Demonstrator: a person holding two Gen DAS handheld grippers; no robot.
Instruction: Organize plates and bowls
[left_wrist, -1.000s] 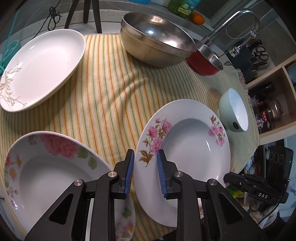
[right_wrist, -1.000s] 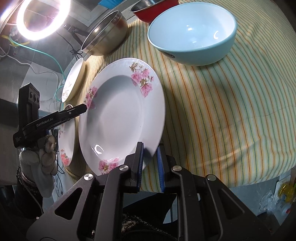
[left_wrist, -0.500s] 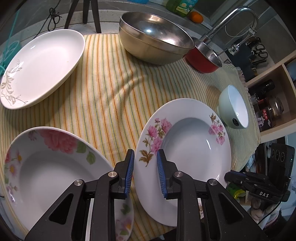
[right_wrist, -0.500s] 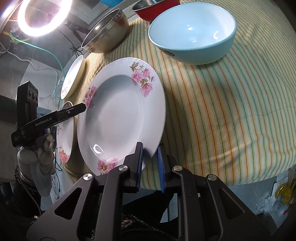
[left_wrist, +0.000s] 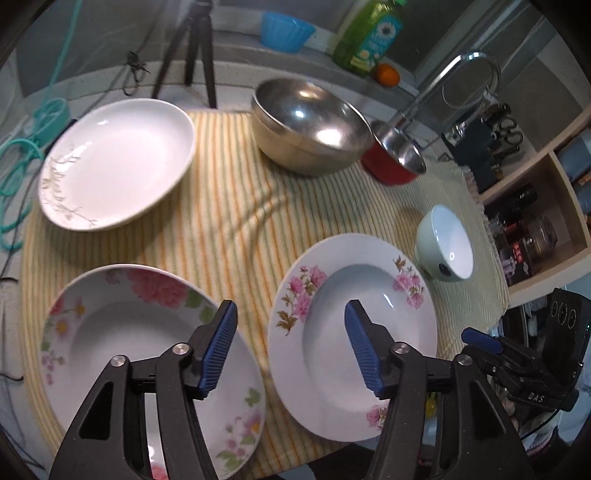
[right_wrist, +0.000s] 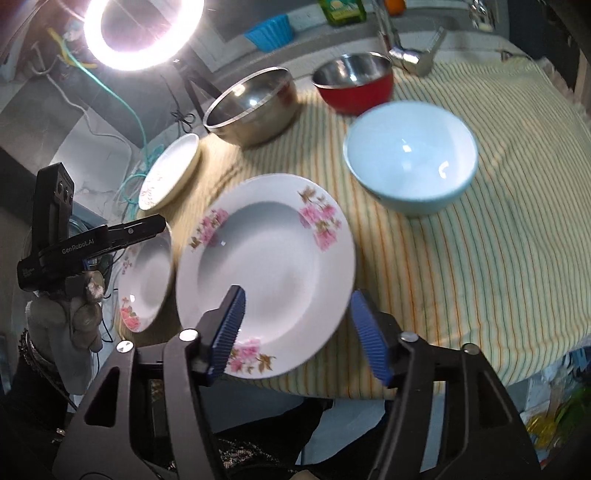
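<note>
Three plates lie on the striped yellow cloth: a plain white oval plate, a large-rose soup plate and a pink-blossom soup plate. Three bowls stand behind: steel bowl, red bowl, pale-blue bowl. The left hand-held gripper and right hand-held gripper have just been opening, jaws wide, holding nothing, above the pink-blossom plate's opposite rims.

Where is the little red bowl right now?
The red bowl sits at the far end of the striped cloth, right of the big steel bowl and seemingly touching it, just under the tap. In the right claw's view it lies beyond the pale blue bowl.
</note>
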